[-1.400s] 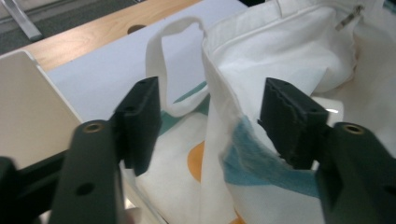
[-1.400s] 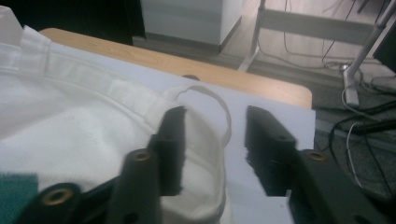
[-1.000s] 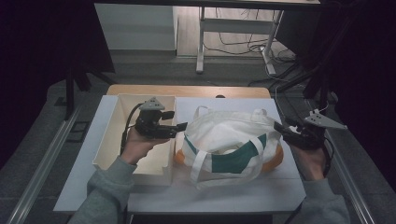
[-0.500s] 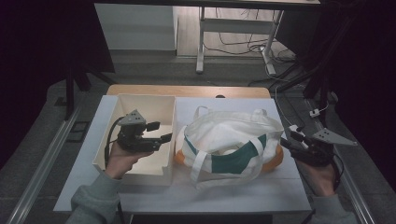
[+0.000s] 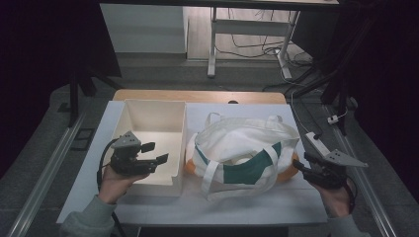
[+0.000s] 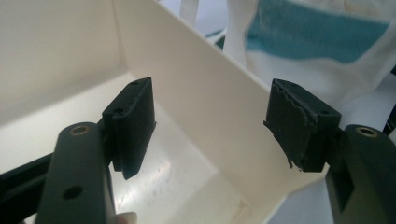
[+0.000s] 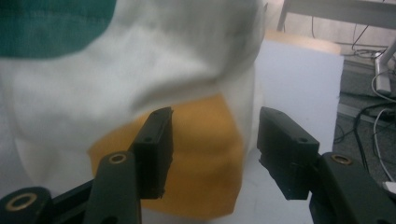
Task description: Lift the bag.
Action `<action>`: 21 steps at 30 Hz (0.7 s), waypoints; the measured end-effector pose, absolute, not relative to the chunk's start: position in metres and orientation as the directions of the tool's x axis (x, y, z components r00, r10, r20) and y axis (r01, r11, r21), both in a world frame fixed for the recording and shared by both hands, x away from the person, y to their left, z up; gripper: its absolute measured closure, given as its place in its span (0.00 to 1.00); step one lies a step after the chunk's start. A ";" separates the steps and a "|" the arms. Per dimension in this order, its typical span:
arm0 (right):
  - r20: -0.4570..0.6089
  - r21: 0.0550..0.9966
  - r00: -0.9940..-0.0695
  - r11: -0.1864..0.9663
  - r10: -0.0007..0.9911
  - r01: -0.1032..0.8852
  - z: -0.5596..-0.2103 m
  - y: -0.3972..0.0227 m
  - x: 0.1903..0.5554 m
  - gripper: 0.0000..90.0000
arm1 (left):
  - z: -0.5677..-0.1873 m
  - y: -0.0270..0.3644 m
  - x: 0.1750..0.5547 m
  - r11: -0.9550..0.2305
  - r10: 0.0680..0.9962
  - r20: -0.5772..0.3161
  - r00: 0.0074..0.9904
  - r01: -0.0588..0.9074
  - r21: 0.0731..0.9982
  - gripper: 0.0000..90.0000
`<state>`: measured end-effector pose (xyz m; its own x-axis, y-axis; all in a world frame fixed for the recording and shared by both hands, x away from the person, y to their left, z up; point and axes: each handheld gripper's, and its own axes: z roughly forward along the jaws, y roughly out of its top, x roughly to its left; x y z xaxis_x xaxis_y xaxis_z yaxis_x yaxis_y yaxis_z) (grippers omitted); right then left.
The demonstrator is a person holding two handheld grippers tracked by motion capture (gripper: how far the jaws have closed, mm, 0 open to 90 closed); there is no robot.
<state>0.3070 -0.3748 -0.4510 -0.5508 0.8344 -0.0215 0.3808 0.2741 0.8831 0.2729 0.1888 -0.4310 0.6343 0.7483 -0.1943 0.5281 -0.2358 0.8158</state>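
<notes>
From the high view, a white canvas tote bag (image 5: 244, 150) with a green band and orange corners lies slumped on the white bench (image 5: 276, 207), its mouth sagging open toward the person. Touching its left side stands an open cream box (image 5: 129, 118), apparently bare inside. The left tongs (image 5: 154, 153) hover over the box's near right part, pointing toward the bag, while the right tongs (image 5: 300, 165) sit just off the bag's right orange corner. Both are spread and carry nothing. One pair on each flank of the bag reads as a two-sided approach, probably to take hold of the cloth from both ends (a floppy bag handles poorly from one side alone).

In the left gripper view, the left tongs (image 6: 210, 123) stand wide apart, straddling the box's thin wall (image 6: 205, 88) without touching it; one pad hangs inside the box, the other outside. The bag's green band (image 6: 317, 32) shows beyond the wall, so the bag is still a reach away.

In the right gripper view, the right tongs (image 7: 215, 147) are parted with the orange corner (image 7: 205, 158) lying in and behind the gap, the white cloth bulging above it. Whether a pad grazes the cloth cannot be told; neither presses on it. That aim suggests the corner is the intended hold.
</notes>
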 end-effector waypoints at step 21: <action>-0.058 0.825 -0.601 0.377 0.797 0.421 -0.482 -0.367 0.289 0.50 | -0.473 0.185 0.259 -0.276 0.737 -0.231 0.635 0.595 0.755 0.35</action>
<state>0.2893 -0.3674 -0.4821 -0.6005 0.7975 -0.0584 0.4210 0.3774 0.8248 0.2592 0.1852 -0.4728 0.6353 0.7368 -0.2313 0.5949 -0.2759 0.7550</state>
